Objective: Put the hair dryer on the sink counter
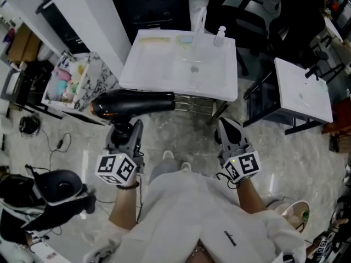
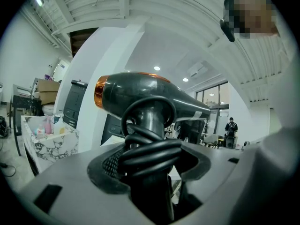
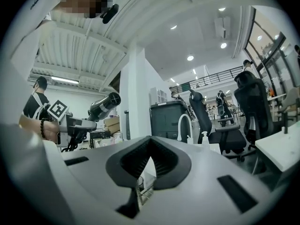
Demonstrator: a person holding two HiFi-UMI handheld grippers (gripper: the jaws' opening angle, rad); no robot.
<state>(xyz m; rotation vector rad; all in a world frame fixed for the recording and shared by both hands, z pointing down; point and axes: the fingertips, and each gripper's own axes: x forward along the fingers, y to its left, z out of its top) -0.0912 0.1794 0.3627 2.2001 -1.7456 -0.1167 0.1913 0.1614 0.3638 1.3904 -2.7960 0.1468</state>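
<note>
Two grippers face the sink counter: my left gripper clamps the hair dryer by its cord-wrapped handle, in the air just short of the near edge. My right gripper is pinched shut, empty. Carrying stage, I judge; next, forward and down onto the countertop.

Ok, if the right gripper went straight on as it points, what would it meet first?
Probably the front edge of the sink counter, near its right corner, or the chrome rack just under it; height is hard to judge.
</note>
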